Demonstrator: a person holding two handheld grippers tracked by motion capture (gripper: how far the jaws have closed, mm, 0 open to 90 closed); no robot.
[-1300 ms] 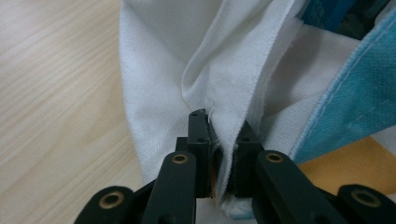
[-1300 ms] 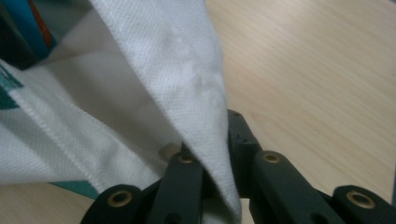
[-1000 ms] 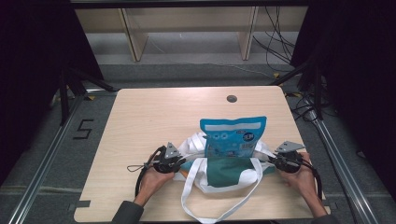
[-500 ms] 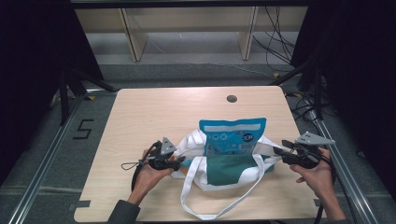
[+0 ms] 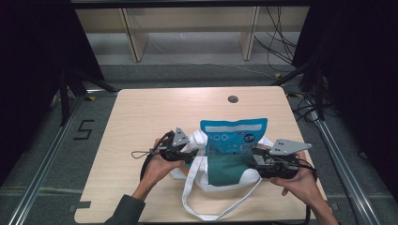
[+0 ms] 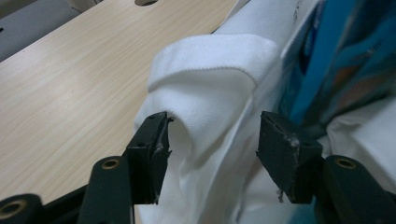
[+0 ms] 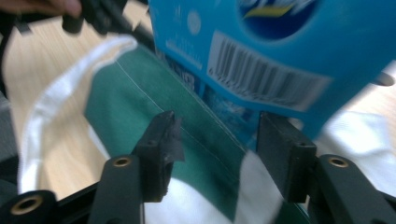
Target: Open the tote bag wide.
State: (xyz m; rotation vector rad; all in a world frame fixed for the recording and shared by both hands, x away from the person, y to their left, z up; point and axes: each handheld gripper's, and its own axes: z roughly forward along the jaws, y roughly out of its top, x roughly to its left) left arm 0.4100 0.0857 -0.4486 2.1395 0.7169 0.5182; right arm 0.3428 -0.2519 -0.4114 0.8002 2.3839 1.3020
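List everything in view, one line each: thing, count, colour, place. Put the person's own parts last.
Table: one, light wood, centre, with a dark round hole near its far edge.
Tote bag: one, white with a green panel, near middle of the table, long white strap looping toward the near edge.
Pouch: one, blue with a barcode, standing out of the bag's mouth.
Shelf unit: one, pale wood, on the floor beyond the table.
Cables: several, black, floor at far right.
Left hand-held gripper: one, black, jaws open around white bag fabric.
Right hand-held gripper: one, black, jaws open at the bag's right side.
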